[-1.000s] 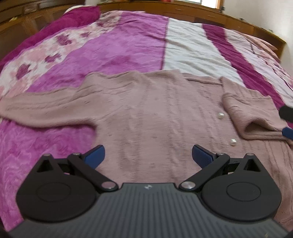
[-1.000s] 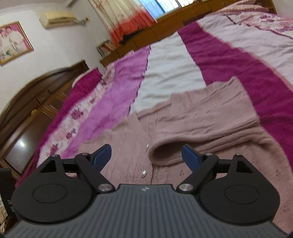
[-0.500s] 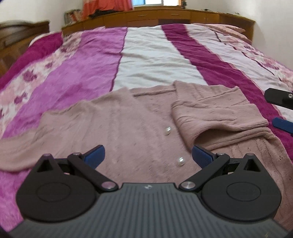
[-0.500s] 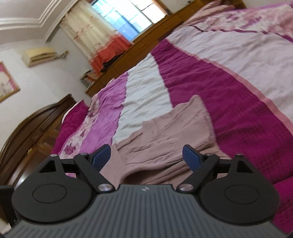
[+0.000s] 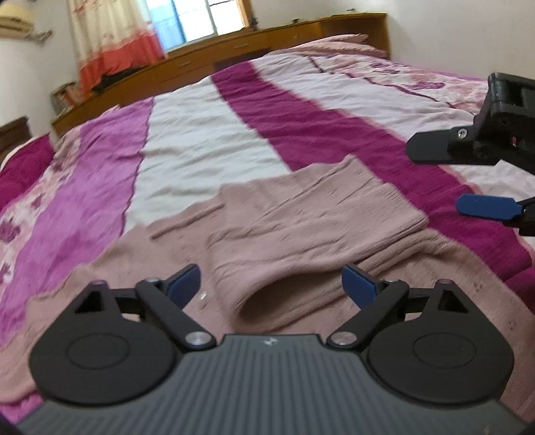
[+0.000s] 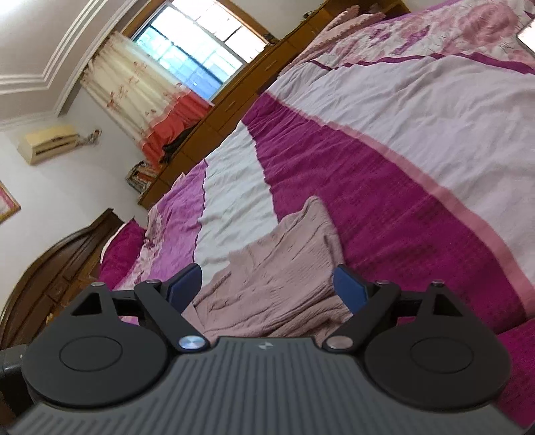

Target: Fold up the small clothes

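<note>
Striped bedspread (image 5: 207,140) — pink cardigan (image 5: 301,227) spread flat.

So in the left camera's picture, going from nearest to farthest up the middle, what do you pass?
Left gripper, open → folded-over sleeve of the pink cardigan → striped bedspread → wooden cabinet → window.

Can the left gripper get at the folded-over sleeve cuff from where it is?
Probably yes: the left gripper stands open with the sleeve cuff directly ahead, nothing lying between.
</note>
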`<state>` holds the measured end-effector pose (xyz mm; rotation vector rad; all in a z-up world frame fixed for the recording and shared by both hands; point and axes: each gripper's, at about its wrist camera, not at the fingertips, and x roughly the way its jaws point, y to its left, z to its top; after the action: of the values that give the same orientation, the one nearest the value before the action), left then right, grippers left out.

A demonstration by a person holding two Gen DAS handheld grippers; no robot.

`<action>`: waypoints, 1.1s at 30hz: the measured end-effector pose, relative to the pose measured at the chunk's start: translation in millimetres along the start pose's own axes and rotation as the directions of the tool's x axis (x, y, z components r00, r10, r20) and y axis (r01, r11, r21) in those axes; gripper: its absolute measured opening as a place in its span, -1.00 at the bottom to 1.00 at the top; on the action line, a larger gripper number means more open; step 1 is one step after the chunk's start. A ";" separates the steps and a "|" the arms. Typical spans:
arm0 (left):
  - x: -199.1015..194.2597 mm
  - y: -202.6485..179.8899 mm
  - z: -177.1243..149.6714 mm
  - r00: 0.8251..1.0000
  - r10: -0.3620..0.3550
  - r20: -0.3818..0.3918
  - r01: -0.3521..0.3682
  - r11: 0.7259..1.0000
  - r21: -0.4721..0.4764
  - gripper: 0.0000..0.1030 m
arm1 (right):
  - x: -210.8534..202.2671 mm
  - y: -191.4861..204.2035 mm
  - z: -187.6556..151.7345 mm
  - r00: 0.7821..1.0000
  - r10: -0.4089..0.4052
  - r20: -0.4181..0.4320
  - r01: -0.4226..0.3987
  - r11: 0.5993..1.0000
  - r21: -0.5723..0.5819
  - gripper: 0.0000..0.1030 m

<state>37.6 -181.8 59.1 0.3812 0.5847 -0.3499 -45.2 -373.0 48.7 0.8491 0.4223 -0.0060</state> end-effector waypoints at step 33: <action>48.2 5.5 17.6 0.993 -0.094 -0.069 0.100 0.992 0.083 0.25 | 6.0 -28.5 -3.6 0.999 -0.032 -0.010 0.032 0.998 0.060 0.76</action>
<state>85.6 -194.8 45.6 0.4489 0.6546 -0.4586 -45.8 -388.4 23.8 0.9020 0.4463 -0.0443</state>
